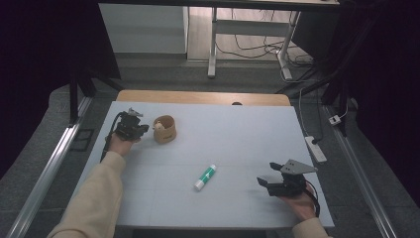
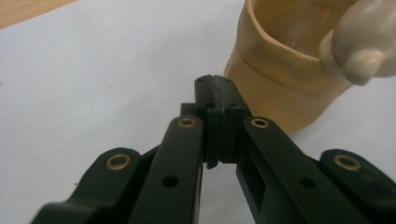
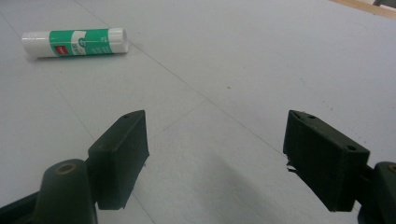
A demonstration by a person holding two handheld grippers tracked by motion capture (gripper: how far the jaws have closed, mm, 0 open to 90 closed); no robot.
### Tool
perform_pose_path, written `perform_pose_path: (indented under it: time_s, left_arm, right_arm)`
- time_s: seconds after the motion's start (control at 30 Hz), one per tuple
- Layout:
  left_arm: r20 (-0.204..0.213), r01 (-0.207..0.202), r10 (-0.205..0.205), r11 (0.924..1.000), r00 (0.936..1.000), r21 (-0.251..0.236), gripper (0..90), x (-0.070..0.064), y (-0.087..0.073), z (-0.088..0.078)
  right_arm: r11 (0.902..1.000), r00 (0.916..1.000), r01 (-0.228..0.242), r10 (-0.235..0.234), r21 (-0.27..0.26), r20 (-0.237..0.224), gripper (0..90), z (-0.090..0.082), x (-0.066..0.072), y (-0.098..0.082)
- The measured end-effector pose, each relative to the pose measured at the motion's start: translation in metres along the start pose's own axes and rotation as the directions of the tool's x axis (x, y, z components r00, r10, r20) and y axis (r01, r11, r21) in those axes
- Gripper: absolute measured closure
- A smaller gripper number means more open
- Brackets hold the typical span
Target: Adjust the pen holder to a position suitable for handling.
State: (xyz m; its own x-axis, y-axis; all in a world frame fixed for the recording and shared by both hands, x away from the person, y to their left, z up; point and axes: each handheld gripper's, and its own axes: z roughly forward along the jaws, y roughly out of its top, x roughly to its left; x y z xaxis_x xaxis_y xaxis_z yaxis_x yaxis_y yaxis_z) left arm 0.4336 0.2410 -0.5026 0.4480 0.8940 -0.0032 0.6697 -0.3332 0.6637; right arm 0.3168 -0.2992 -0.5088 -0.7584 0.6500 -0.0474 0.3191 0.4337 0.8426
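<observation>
Wooden cup | upright | white object inside, identity unclear

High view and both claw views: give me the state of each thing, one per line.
Left claw: shut, empty, beside the cup.
Right claw: open, empty, jaws wide apart over the mat.
Tan cup: upright, a white object inside at its rim.
Glue stick: capped, lying on its side on the mat.

Cup far left; glue stick mid table.
</observation>
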Motion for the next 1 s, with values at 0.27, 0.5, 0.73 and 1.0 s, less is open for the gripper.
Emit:
perform_pose_path:
  time_s: [0.27, 0.5, 0.73, 1.0]
  left_arm:
    - [0.012, -0.004, 0.004, 0.9998, 0.9999, 0.017, 88.5, -0.001, 0.004, 0.009]
    - [0.015, -0.014, 0.014, 0.9994, 0.9998, 0.031, 88.6, -0.005, 0.005, 0.015]
    - [0.020, 0.012, -0.013, 0.9989, 0.9997, 0.044, 88.6, -0.004, 0.006, 0.019]
    - [0.020, 0.027, -0.028, 0.9987, 0.9994, 0.044, 88.7, -0.004, 0.007, 0.020]
  right_arm:
    - [1.0000, 1.0000, -0.006, 0.006, -0.001, -0.001, 21.9, -0.002, 0.000, -0.001]
    - [1.0000, 0.9999, -0.010, 0.010, 0.001, -0.002, 21.9, -0.003, 0.000, -0.003]
    - [0.9999, 0.9999, -0.012, 0.012, 0.009, 0.000, 21.9, -0.003, -0.001, -0.003]
    - [0.9998, 0.9999, -0.011, 0.011, 0.015, -0.003, 22.0, -0.003, -0.001, -0.004]
